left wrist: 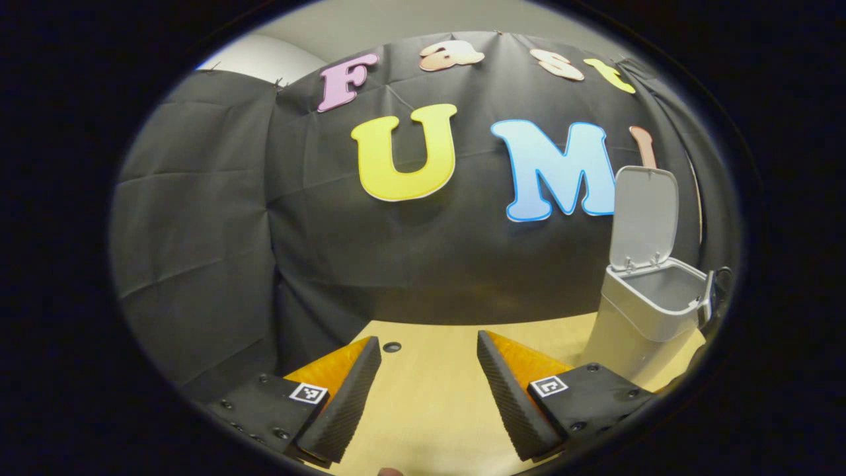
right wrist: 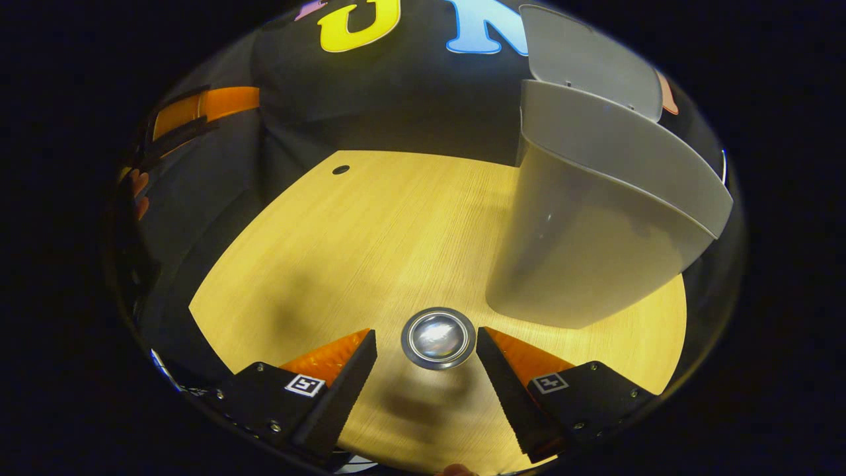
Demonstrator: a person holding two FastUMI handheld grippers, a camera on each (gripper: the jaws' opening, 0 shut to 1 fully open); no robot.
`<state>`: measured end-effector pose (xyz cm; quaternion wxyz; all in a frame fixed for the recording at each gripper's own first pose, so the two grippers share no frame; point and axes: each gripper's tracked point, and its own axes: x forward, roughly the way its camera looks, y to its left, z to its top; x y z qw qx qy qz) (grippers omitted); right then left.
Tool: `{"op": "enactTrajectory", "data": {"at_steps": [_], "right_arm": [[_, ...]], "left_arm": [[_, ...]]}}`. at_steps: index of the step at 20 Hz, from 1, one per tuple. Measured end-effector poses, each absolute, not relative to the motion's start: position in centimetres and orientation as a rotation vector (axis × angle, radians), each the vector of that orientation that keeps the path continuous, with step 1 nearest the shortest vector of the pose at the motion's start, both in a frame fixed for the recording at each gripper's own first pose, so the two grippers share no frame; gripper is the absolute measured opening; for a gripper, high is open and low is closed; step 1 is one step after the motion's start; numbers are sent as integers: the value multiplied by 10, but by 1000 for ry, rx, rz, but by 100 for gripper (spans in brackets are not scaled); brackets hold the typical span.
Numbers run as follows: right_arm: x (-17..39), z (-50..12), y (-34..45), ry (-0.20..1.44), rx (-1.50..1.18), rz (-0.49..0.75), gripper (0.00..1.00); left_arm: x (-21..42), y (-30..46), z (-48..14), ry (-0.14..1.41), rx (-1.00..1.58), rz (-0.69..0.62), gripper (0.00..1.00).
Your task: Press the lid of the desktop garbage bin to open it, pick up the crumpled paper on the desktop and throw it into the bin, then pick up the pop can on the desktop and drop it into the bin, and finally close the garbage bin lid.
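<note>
Right now the right gripper hangs over the pop can, fingers spread and flanking it without touching, the can standing upright on the wooden desktop just beside the garbage bin. Its lid stands raised in the left gripper view, where the left gripper idles with fingers spread on nothing. The main risk I judge is a glancing close: if 1 finger meets the round wall first, the can could tip or roll against the bin, or slip free during the lift. No brand or label is readable on the can; only small square markers sit on the fingers' mounts.
</note>
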<state>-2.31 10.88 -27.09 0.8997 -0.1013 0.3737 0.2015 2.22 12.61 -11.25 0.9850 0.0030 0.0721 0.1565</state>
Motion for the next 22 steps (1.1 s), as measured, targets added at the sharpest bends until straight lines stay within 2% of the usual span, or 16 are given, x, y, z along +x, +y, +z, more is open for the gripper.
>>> {"op": "enactTrajectory", "data": {"at_steps": [2,3,4,5,10,11,12,14,15,16,17,18,22], "right_arm": [[-20,-276,108,784,-219,408,98],[-17,-278,109,787,-222,404,98],[-16,-281,109,790,-225,399,98],[-14,-283,108,796,-230,394,98],[-10,-293,109,821,-247,385,98],[-9,-295,109,823,-252,384,98],[-9,-297,109,826,-259,382,98],[-7,-301,107,830,-275,374,98],[-7,-302,107,835,-280,372,98],[-5,-303,104,838,-282,371,93],[-3,-300,102,836,-282,371,88],[-4,-302,103,837,-284,372,85],[-6,-297,105,823,-277,389,85]], "left_arm": [[18,132,-115,151,3,324,96],[16,134,-116,153,3,330,100],[16,138,-115,155,2,335,96],[15,140,-116,157,2,340,100],[11,149,-121,168,-7,353,100],[11,149,-121,171,-12,352,96],[11,149,-122,173,-16,352,100],[11,149,-124,177,-23,350,100],[10,149,-125,179,-25,350,96],[10,149,-125,181,-26,350,100],[10,150,-125,182,-28,350,96],[9,150,-125,182,-29,350,96],[9,149,-126,186,-36,348,96]]}}
